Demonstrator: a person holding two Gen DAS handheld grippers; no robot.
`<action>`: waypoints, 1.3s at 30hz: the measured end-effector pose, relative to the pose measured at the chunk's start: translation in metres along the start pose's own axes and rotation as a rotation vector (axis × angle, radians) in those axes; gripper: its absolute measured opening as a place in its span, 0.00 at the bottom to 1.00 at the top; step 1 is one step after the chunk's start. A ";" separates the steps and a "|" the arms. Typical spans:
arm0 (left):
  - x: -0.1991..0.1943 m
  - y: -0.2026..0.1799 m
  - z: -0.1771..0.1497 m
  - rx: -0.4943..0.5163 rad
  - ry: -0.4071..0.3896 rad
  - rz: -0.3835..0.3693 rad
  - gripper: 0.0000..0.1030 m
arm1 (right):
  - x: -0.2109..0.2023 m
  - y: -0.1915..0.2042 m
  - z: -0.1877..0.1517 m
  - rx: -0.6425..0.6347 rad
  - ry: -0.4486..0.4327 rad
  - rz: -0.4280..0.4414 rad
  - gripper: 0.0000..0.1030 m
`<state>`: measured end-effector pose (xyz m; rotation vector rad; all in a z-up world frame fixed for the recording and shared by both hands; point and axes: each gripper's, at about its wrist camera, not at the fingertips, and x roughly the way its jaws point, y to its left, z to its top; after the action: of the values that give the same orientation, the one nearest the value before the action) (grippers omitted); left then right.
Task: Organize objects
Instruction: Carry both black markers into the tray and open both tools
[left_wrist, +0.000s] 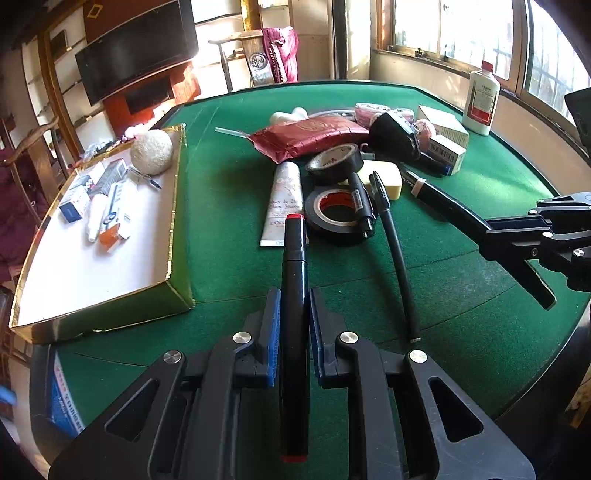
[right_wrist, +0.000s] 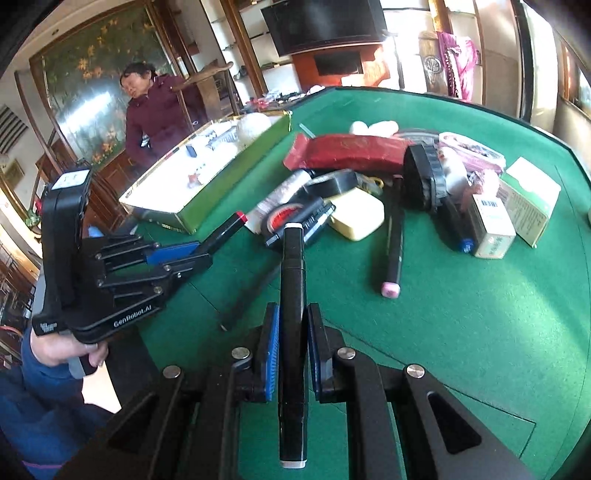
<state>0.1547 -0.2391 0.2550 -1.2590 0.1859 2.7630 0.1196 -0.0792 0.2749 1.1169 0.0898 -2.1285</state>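
Note:
My left gripper (left_wrist: 293, 306) is shut on a black marker with red ends (left_wrist: 294, 295), held above the green table's near edge. It also shows in the right wrist view (right_wrist: 201, 254), with the red-tipped marker (right_wrist: 227, 230) sticking out. My right gripper (right_wrist: 293, 321) is shut on a black marker with white ends (right_wrist: 293, 295); in the left wrist view it (left_wrist: 517, 254) holds that marker (left_wrist: 443, 201) at the right. A gold-edged open box (left_wrist: 110, 229) with small items lies at the left.
A pile lies mid-table: two black tape rolls (left_wrist: 334, 212), a hand cream tube (left_wrist: 282, 203), a yellow soap bar (left_wrist: 384, 177), a red packet (left_wrist: 314, 134), black pens (left_wrist: 397, 243), small cartons (left_wrist: 445, 147) and a white bottle (left_wrist: 480, 99). A pink-tipped marker (right_wrist: 393, 240) lies loose. A person (right_wrist: 155, 114) stands beyond the box.

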 end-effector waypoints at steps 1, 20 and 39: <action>-0.002 0.002 0.000 -0.007 -0.006 0.002 0.14 | 0.001 0.002 0.002 0.000 -0.001 0.007 0.12; -0.053 0.074 0.005 -0.146 -0.131 0.043 0.14 | 0.027 0.063 0.057 -0.066 -0.035 0.077 0.12; -0.023 0.231 0.036 -0.368 -0.030 0.079 0.14 | 0.137 0.128 0.153 0.049 0.024 0.273 0.12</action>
<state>0.1104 -0.4628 0.3120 -1.3065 -0.2963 2.9776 0.0434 -0.3079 0.3011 1.1145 -0.0992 -1.8832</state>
